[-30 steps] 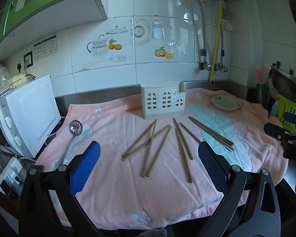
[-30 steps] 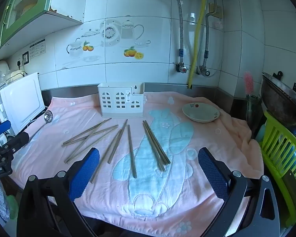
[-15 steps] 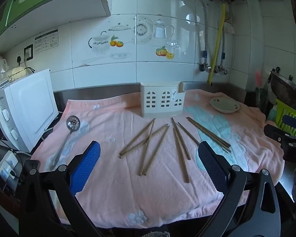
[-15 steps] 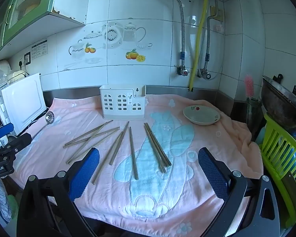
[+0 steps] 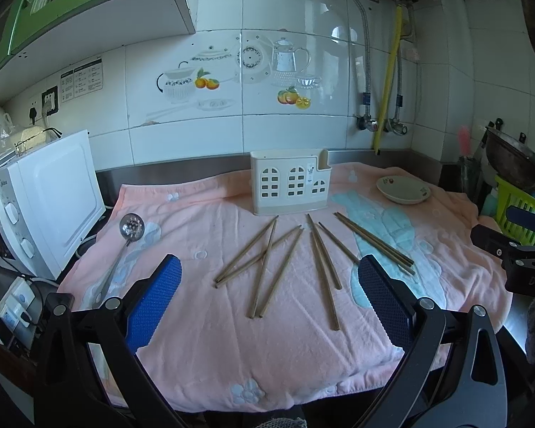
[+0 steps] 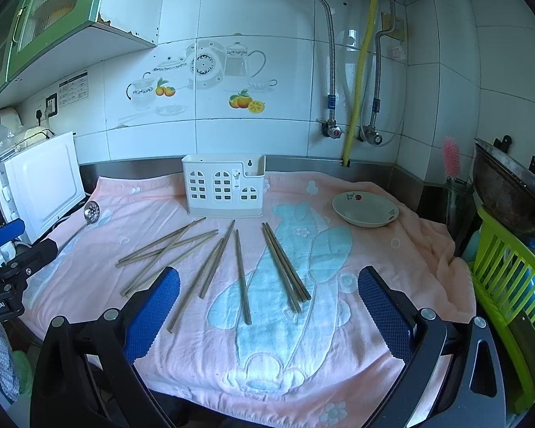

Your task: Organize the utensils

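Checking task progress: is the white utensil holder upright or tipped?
Upright: the utensil holder stands on its base on the pink towel, opening upward.

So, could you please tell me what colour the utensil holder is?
The plastic utensil holder is cream-white, clearest in the right wrist view.

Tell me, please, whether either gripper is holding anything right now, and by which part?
Nothing is held. The left gripper and right gripper both have open, empty jaws; the chopsticks lie on the towel.

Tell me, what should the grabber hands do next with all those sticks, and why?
Probably lower the right gripper onto the chopsticks lying straight ahead of it and close on one. Both it and the left gripper are open and hold nothing, every chopstick lies loose on the pink towel, and no chopstick shows above the rim of the white holder.
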`<state>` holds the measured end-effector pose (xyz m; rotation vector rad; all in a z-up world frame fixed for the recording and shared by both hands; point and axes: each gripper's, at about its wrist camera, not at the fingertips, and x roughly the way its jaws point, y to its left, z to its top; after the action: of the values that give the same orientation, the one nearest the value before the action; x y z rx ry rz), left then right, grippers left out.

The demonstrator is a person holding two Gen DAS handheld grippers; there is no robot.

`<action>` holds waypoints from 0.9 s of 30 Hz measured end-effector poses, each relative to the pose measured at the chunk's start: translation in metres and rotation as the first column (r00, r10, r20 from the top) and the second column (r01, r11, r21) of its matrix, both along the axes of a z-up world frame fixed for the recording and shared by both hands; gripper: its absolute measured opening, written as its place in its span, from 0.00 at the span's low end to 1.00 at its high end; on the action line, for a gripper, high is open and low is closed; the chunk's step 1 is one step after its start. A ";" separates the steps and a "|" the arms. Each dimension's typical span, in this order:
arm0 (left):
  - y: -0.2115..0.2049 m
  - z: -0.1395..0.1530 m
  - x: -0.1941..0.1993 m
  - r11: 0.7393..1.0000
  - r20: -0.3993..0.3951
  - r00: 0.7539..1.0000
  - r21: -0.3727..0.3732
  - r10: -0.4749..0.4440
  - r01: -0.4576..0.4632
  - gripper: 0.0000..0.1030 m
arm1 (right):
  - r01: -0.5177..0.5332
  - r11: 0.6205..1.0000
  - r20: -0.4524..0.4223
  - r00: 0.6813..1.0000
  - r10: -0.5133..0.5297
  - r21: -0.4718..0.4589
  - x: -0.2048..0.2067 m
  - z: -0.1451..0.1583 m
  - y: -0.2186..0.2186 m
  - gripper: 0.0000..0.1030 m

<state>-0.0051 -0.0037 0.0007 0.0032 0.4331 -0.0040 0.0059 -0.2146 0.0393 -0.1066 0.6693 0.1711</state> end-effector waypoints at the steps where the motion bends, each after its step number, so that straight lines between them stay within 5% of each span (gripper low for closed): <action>1: 0.001 -0.001 -0.001 1.000 0.000 1.000 -0.001 -0.003 0.003 0.95 | 0.002 1.000 0.000 1.000 -0.002 -0.001 0.000 -0.001 0.001 0.94; 27: 0.001 0.000 -0.001 1.000 0.002 1.000 0.006 0.004 -0.004 0.95 | -0.011 1.000 -0.005 1.000 0.011 0.001 0.000 -0.002 0.002 0.94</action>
<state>-0.0057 -0.0027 0.0012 0.0079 0.4315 0.0013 0.0061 -0.2124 0.0373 -0.1092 0.6733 0.1822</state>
